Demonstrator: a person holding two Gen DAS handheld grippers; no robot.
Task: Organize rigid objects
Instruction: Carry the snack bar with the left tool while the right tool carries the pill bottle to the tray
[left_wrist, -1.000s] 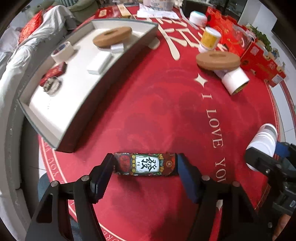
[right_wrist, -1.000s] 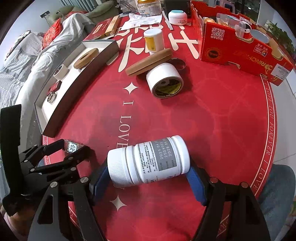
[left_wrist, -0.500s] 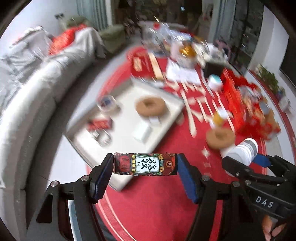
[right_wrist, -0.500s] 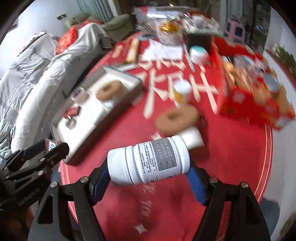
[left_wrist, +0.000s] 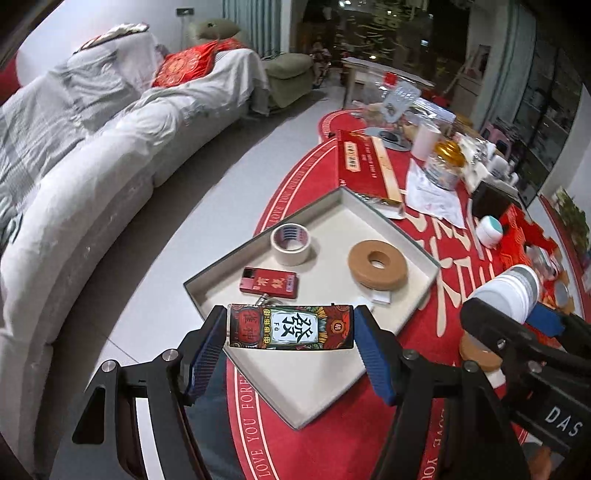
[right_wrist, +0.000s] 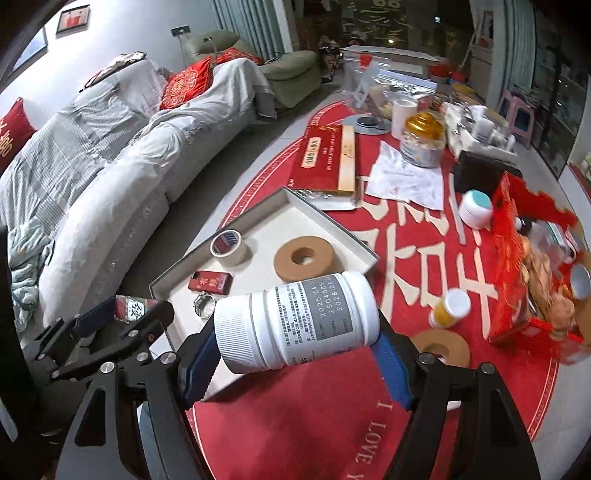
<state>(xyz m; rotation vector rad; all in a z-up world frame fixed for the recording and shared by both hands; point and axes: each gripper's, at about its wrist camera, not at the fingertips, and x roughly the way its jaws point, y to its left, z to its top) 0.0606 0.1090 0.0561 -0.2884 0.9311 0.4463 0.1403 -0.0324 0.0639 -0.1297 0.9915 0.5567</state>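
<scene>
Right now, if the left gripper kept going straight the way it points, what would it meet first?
Probably the floor of the shallow white tray, near the small red box; depth is unclear. The left gripper holds a patterned rectangular box.

"DAS" on right claw (left_wrist: 532, 321); "2025 04 05" on bottle (right_wrist: 299, 325); "LOVE YOU" on tablecloth (left_wrist: 314, 443).

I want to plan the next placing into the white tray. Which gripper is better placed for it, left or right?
Probably left. The left gripper, shut on the patterned rectangular box, hovers over the shallow white tray. The right gripper holds the white plastic bottle beside it.
</scene>
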